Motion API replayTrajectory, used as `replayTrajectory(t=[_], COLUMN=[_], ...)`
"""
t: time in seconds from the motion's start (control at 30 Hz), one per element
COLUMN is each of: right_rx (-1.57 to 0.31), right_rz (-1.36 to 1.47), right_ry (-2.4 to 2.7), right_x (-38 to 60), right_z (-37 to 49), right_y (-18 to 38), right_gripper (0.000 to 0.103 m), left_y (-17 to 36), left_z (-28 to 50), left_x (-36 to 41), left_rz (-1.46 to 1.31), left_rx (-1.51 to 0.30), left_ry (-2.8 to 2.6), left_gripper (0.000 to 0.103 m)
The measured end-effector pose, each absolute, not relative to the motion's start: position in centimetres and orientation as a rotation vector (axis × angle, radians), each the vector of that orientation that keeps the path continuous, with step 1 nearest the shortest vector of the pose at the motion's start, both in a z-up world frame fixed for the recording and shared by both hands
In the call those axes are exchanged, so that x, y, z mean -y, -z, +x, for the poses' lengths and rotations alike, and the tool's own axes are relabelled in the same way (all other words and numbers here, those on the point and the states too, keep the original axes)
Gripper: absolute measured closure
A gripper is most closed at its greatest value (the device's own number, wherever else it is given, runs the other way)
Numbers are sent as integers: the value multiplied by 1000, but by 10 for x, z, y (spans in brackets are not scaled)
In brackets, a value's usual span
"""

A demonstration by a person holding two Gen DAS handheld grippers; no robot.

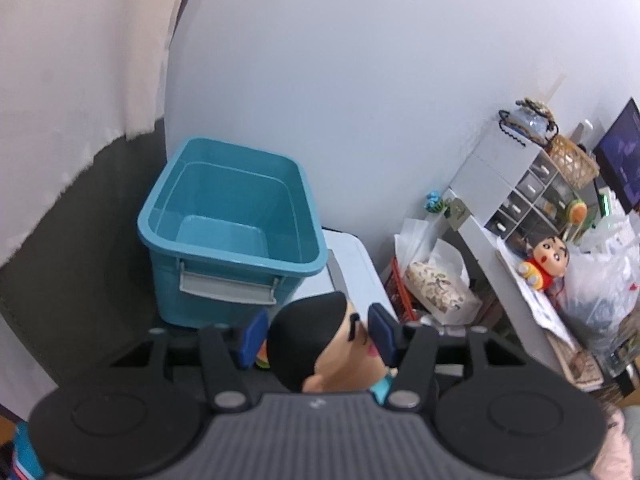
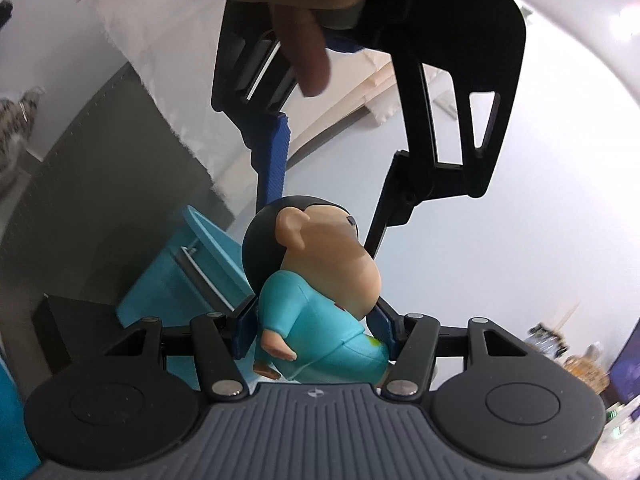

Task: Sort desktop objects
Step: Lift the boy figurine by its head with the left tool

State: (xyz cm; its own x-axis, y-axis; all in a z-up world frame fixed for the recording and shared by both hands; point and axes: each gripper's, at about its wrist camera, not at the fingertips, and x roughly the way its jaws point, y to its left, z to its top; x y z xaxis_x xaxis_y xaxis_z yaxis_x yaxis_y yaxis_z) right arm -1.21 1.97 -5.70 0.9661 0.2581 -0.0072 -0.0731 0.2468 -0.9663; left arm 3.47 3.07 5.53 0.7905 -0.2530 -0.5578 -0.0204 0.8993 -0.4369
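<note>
Gripping figurine (image 2: 320,296) in right gripper (image 2: 316,330) | left gripper (image 1: 316,336) loose around head | bin (image 1: 232,216) rim beyond

Soft, even daylight is filling the room, washing the white wall (image 1: 360,80) pale and casting hardly any shadows. Both fisheye views are bending hard at the edges, with dark corners. In the right wrist view the hand (image 2: 304,8) overhead is showing dark and smeared, and the far shelf clutter (image 2: 560,348) is blurring.
</note>
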Motion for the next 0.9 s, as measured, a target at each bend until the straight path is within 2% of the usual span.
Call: replayTrajectory(t=[0.23, 0.57, 0.9], right_rx=[245, 291, 253], right_rz=[-1345, -1301, -1304], right_ry=[-170, -191, -151], right_x=[-21, -24, -25], right_z=[-2, 8, 34], right_y=[70, 70, 77], right_gripper=[41, 41, 41], left_y=[-52, -52, -44], left_z=[38, 42, 43], left_x=[-36, -28, -23], left_rz=[-520, -583, -595], left_rx=[-668, -650, -669], left_ry=[147, 120, 138], left_gripper=[36, 36, 43])
